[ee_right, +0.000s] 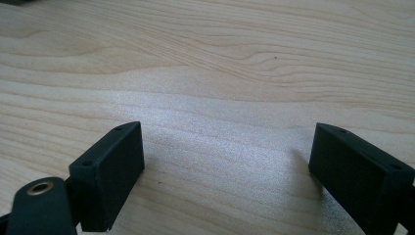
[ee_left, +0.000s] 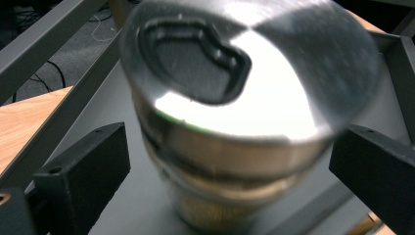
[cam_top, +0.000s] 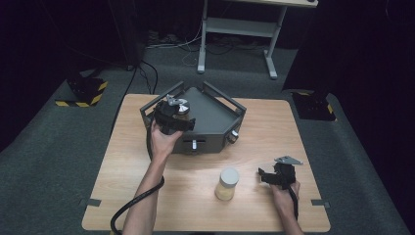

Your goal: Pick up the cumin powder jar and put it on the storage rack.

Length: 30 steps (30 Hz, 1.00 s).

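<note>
So from the high view, looks like roughly half the job is sorted: one jar (cam_top: pixel 182 110) already sits in the dark grey metal tray (cam_top: pixel 215 122) at upper centre of the frame, with the left gripper (cam_top: pixel 172 116) right over it, while a second jar (cam_top: pixel 227 184) with a pale lid is waiting on the wooden table (cam_top: pixel 195 210) at lower centre, untouched. My guess is that one goes in the tray next. The right gripper (cam_top: pixel 274 175) hovers at lower right, just beside that second jar but apart from it. Left gripper view: a jar with a shiny metal lid (ee_left: pixel 244 98) stands upright on the tray floor (ee_left: pixel 122 200), and the black fingers (ee_left: pixel 88 176) sit wide on either side with visible gaps, so it's let go, nothing gripped. Bit blurry though. Right gripper view: fingers (ee_right: pixel 110 171) spread fairly wide over bare wood grain (ee_right: pixel 205 73), holding nothing, touching nothing.
</note>
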Available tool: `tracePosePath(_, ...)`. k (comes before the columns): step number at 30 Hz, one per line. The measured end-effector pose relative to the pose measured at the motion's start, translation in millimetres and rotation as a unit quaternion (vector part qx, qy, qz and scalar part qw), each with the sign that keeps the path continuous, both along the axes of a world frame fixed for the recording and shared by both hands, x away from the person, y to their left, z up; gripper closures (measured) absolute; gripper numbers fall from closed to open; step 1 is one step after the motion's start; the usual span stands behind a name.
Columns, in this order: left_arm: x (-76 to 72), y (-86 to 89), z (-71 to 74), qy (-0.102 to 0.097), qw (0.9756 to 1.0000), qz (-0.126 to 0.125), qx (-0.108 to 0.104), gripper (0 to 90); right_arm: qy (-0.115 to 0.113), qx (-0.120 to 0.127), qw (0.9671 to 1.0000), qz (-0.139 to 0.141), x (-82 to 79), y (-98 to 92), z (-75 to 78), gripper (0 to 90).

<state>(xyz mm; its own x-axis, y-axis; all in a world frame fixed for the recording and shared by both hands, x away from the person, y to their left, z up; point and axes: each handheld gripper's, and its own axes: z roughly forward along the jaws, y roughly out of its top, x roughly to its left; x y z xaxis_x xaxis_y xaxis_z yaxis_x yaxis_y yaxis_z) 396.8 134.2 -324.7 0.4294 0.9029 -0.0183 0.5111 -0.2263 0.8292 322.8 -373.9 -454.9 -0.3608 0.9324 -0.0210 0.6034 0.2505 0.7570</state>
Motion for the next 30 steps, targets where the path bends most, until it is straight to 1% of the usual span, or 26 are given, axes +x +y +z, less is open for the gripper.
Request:
tracePosePath(1, -1.5, 0.7, 0.4, -0.001, 1.0000, 0.001, 0.002, 1.3, 0.000, 0.001, 1.0000, 0.000, 0.0, 0.1, 0.1, 12.2)
tracePosePath(3, -5.3, 3.2, -0.2, -0.004, 1.0000, 0.004, -0.004, 0.9, 0.000, 0.002, 1.0000, 0.000, 0.0, -0.6, -0.1, 12.2)
tracePosePath(7, -13.1, 8.5, -0.1, -0.009, 0.9999, -0.001, -0.008, 2.1, 0.000, 0.005, 1.0000, -0.001, -0.1, -1.5, -0.2, 12.2)
tracePosePath(9, -17.0, 10.2, 0.6, -0.012, 0.9999, -0.005, -0.005, 2.1, 0.000, 0.005, 1.0000, -0.001, 0.0, -1.7, -0.2, 12.2)
tracePosePath(13, -25.0, 13.9, -1.4, -0.014, 0.9998, -0.010, -0.007, 0.3, 0.000, 0.007, 1.0000, -0.001, 0.0, -2.6, -0.5, 12.3)
tracePosePath(16, -32.3, 14.2, -3.4, -0.017, 0.9997, -0.016, 0.003, 0.3, 0.000, 0.008, 1.0000, -0.002, 0.0, -3.1, -0.6, 12.3)
tracePosePath(18, -37.1, 15.7, -4.0, -0.013, 0.9998, -0.017, 0.000, 0.3, 0.000, 0.008, 1.0000, -0.001, 0.0, -3.0, -0.7, 12.3)
tracePosePath(22, -45.4, 21.0, -7.1, -0.014, 0.9997, -0.022, -0.002, 0.3, 0.000, 0.003, 1.0000, -0.001, 0.1, -1.4, -0.3, 12.2)
tracePosePath(25, -52.2, 24.7, -11.3, -0.012, 0.9997, -0.022, -0.004, 0.3, 0.000, 0.000, 1.0000, -0.001, 0.0, -0.1, -0.2, 12.1)
tracePosePath(27, -58.0, 26.4, -16.5, -0.013, 0.9997, -0.018, -0.007, 0.3, 0.000, 0.002, 1.0000, -0.001, 0.1, -0.7, -0.3, 12.2)
tracePosePath(28, -61.7, 27.9, -20.9, -0.012, 0.9997, -0.017, -0.011, 0.3, 0.000, 0.003, 1.0000, -0.002, 0.1, -1.0, -0.3, 12.2)
tracePosePath(30, -67.7, 28.8, -28.3, -0.011, 0.9998, -0.015, -0.012, 0.3, 0.000, 0.003, 1.0000, -0.002, 0.1, -0.9, -0.3, 12.1)
